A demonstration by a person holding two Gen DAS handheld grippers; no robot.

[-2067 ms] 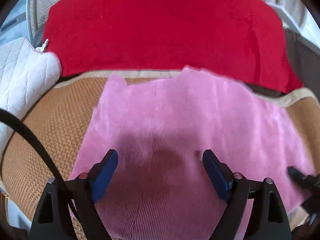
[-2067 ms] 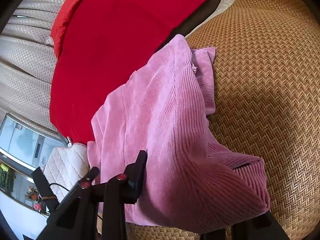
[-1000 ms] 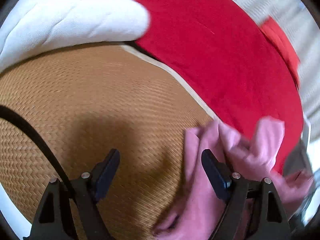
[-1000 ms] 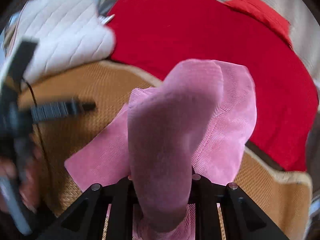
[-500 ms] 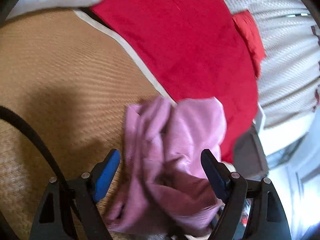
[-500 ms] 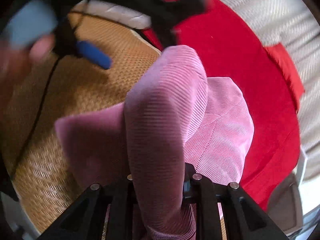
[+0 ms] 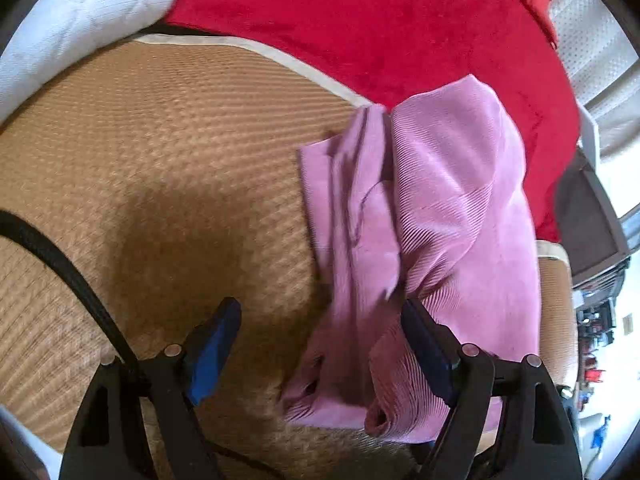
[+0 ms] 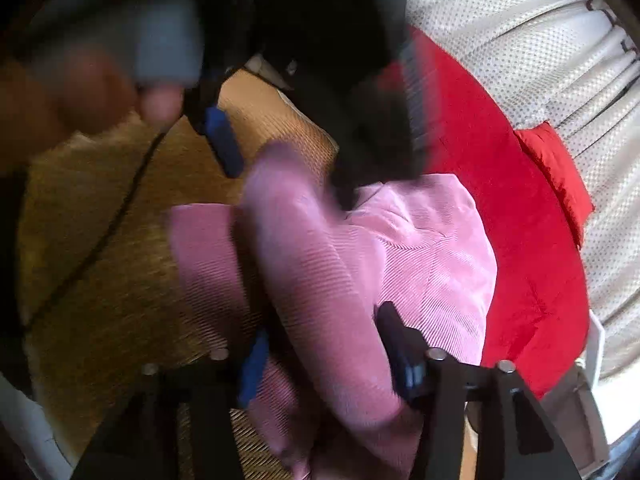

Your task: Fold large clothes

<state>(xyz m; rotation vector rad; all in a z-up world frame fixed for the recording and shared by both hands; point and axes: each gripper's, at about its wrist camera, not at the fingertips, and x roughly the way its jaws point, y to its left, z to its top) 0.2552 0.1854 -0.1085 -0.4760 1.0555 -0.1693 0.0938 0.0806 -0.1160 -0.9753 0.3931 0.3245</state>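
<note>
Now, line by line:

Pink garment [image 7: 452, 216]: a ribbed, corduroy-like piece bunched into a loose heap on the woven mat [image 7: 168, 152], with its far edge lapping onto the red blanket [image 7: 360, 20]. Several folds run lengthwise, and a tube-like opening shows at the near end.

Left gripper [image 7: 320, 344]: fingers spread wide with nothing clamped. The blue pad [image 7: 214, 344] of one finger hangs over bare mat; the other finger sits against the near folds of the pink garment. A black cable [image 7: 60, 256] curves across the mat on that side.

Right gripper [image 8: 324, 356]: fingers parted, released, with a thick roll of the pink garment [image 8: 320, 272] lying between them. The picture is blurred, so whether the pads touch the cloth cannot be told.

Left gripper seen from the right wrist: a dark, blurred shape above the garment, with one blue pad [image 8: 222, 142] visible near the top of the roll. A blurred hand [image 8: 80, 92] is at the upper left.

Surroundings: a white quilted cushion [image 7: 72, 20] lies at the far corner of the mat; pale dotted fabric [image 8: 520, 40] rises behind the red blanket.
</note>
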